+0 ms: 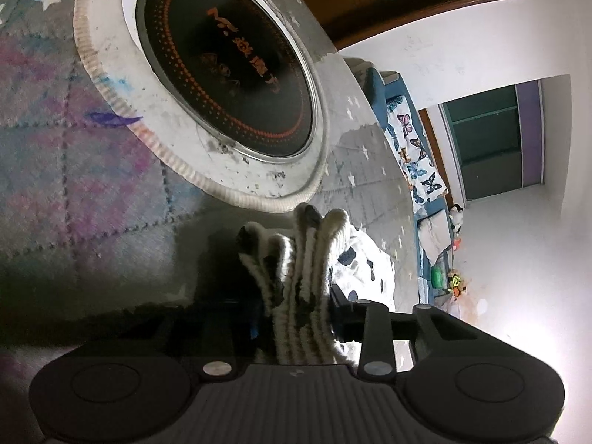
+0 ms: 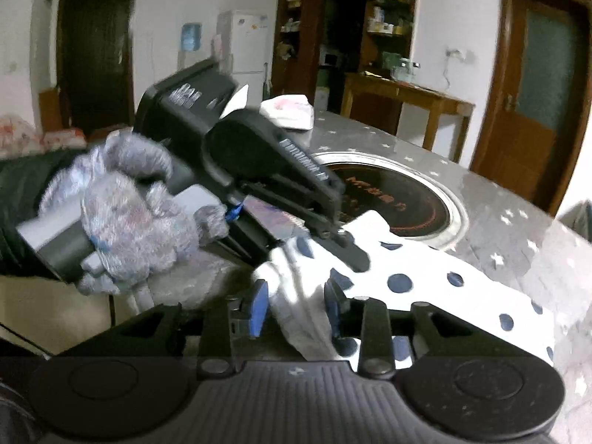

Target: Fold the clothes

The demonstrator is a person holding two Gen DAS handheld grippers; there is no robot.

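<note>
Garment: white cloth with dark polka dots (image 2: 425, 277), lying on the tabletop (image 2: 518, 214) just in front of the round black hotplate (image 2: 399, 199); one end is bunched up toward both claws.
Left claw: (image 1: 296, 296) clamped on a thick stack of gathered pleats of the cloth; ribbed white folds stand up between its fingers.
Right claw: (image 2: 296, 307) partly closed around a twisted white bundle of the same cloth; blue pads (image 2: 261, 303) sit either side of it, and contact looks real on the right pad, less sure on the left.
Holder: gloved hand (image 2: 122, 214) grips the left tool's handle.
Step in hand: likely securing both ends of one edge before lifting to spread.
How to do it well: draw the claws apart evenly so the bunch opens flat; keep the cloth low and off the hotplate.
Risk: pleats slipping from the looser right grip.
</note>
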